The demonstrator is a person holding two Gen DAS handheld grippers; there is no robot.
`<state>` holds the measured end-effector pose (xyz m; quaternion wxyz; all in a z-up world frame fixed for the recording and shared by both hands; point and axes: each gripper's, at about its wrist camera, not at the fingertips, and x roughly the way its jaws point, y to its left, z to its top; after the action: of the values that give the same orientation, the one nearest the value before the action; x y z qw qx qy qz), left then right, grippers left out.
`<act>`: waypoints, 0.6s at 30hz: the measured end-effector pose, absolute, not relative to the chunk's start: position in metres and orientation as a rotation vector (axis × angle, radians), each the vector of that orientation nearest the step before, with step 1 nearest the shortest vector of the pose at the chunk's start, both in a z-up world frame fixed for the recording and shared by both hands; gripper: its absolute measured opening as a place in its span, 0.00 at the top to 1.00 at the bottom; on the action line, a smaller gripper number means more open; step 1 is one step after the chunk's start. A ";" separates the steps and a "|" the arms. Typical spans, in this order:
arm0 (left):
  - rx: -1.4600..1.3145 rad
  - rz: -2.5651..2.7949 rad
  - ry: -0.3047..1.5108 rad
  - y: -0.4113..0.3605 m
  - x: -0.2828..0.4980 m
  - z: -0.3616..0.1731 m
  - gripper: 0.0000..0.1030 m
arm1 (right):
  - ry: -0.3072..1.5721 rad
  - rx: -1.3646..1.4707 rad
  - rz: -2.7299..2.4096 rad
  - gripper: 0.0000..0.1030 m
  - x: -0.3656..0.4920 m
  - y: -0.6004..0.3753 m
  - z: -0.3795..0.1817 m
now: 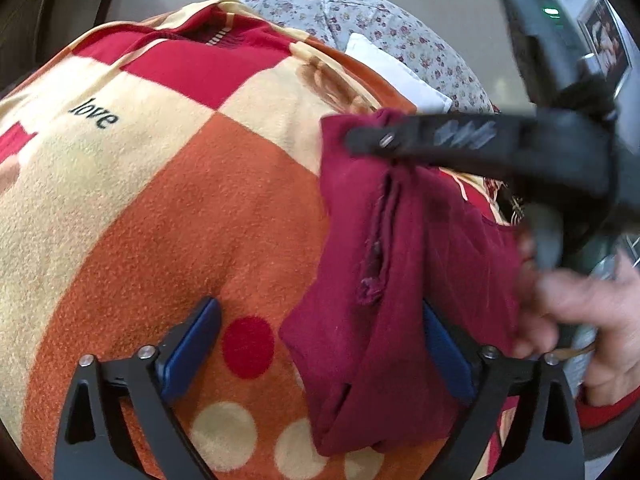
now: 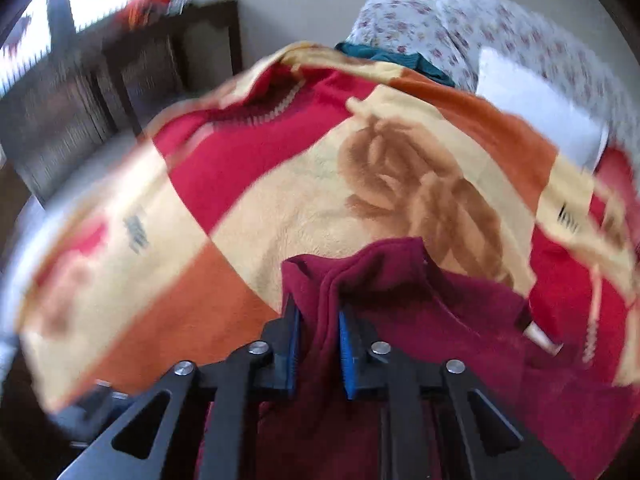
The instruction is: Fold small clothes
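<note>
- Garment count: one maroon garment (image 1: 404,264) is seen, bunched and partly folded, resting on one fleece blanket (image 1: 160,208) checked in orange, cream and red.
- Two grippers are in view. The left gripper (image 1: 320,356) is held with its jaws spread wide; two blue pads (image 1: 192,352) are counted, and the right-hand one is partly covered by a fold of the garment.
- The right gripper (image 2: 319,354) is shown with its jaws pinching a gathered ridge of the maroon cloth between its two blue pads (image 2: 346,354).
- In the left wrist view, the garment's long axis is seen running from near the jaws away ahead of them, leaning slightly left; the far end is held under the right gripper's dark finger (image 1: 440,140).
- In the right wrist view, the cloth is seen rising ahead of the jaws to a peak, with the rest spread to the right of them.
- One hand (image 1: 580,320) is seen, blurred, just right of the left jaws.
- Two floral pillows (image 2: 460,28) and one white pillow (image 2: 536,108) are lying well beyond the jaws.
</note>
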<state>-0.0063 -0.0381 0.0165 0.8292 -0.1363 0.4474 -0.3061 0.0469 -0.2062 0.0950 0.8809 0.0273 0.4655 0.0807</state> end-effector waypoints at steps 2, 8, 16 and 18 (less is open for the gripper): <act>-0.240 -0.647 0.939 -0.044 -0.010 0.017 0.03 | 0.945 0.107 0.182 0.84 0.040 -0.215 0.102; -0.236 -0.762 0.980 -0.053 -0.019 0.023 0.65 | 0.882 0.187 0.211 0.85 0.013 -0.233 0.120; -0.168 -0.857 0.843 -0.087 -0.069 0.092 0.78 | 0.753 0.229 0.184 0.85 -0.035 -0.287 0.169; -0.139 -0.892 0.818 -0.105 -0.079 0.106 0.78 | 0.726 0.229 0.158 0.85 -0.047 -0.305 0.180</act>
<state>-0.0789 -0.1045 0.1061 0.8201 -0.0654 0.3842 -0.4190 -0.0472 -0.3053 0.1801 0.9254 0.1115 0.3539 0.0772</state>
